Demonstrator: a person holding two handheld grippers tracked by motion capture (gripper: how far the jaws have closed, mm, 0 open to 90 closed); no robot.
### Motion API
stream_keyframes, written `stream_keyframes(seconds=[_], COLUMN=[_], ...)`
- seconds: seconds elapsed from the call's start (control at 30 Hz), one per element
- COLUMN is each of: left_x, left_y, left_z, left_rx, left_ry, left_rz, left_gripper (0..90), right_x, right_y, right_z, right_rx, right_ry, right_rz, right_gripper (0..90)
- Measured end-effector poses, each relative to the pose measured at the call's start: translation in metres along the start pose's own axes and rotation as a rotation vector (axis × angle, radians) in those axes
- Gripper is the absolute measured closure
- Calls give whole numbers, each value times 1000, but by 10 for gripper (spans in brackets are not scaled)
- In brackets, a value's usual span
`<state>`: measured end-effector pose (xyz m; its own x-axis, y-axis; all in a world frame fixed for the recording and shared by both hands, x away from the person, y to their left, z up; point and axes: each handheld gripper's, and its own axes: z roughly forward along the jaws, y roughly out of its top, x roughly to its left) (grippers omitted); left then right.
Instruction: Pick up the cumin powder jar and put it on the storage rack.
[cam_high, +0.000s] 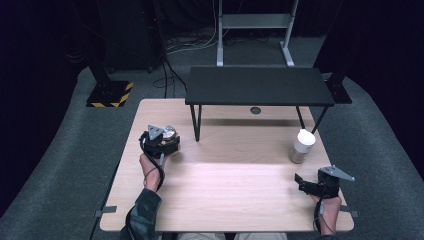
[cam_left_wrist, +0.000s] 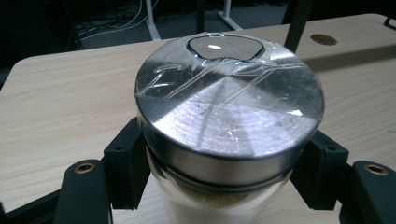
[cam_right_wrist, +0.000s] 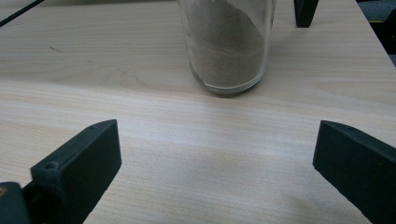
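A glass jar with a shiny metal lid (cam_left_wrist: 229, 107) stands between the black jaws of my left gripper (cam_high: 167, 145), which is shut on it just below the lid; pale powder shows through its glass. In the high view the same jar (cam_high: 170, 133) is at the table's left side. A second glass jar (cam_high: 301, 146) with a white cap stands at the right, holding grey-brown powder (cam_right_wrist: 227, 42). My right gripper (cam_high: 305, 184) rests near the table's front right, jaws wide apart and open, with that jar a little beyond them and apart from both.
A low black shelf on thin legs (cam_high: 257, 85) spans the back of the wooden table (cam_high: 225, 195). One leg foot (cam_right_wrist: 306, 11) stands just right of the second jar. A round grommet (cam_high: 256, 110) sits under the shelf.
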<state>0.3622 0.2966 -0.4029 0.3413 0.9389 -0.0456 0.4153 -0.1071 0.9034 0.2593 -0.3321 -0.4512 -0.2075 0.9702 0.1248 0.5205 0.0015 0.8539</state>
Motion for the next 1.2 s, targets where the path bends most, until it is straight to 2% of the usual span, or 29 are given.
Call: stream_keyframes(seconds=[0.57,0.77,0.83,1.2], left_x=[-7,-9,-8,-11], left_y=[19,26,30,46], left_z=[-23,-27,-29,-32], left_rx=[-31,-40,-45,-56], left_ry=[-59,-77,-98,-123], left_rz=[46,59,57,74], left_gripper=[306,306,306,306], right_x=[-1,-1,-1,-2], right_y=[1,1,1,1], right_z=[0,1,0,0], right_rx=[5,5,5,4], right_ry=[4,5,6,7], right_rz=[1,3,3,4], right_gripper=[0,0,0,0])
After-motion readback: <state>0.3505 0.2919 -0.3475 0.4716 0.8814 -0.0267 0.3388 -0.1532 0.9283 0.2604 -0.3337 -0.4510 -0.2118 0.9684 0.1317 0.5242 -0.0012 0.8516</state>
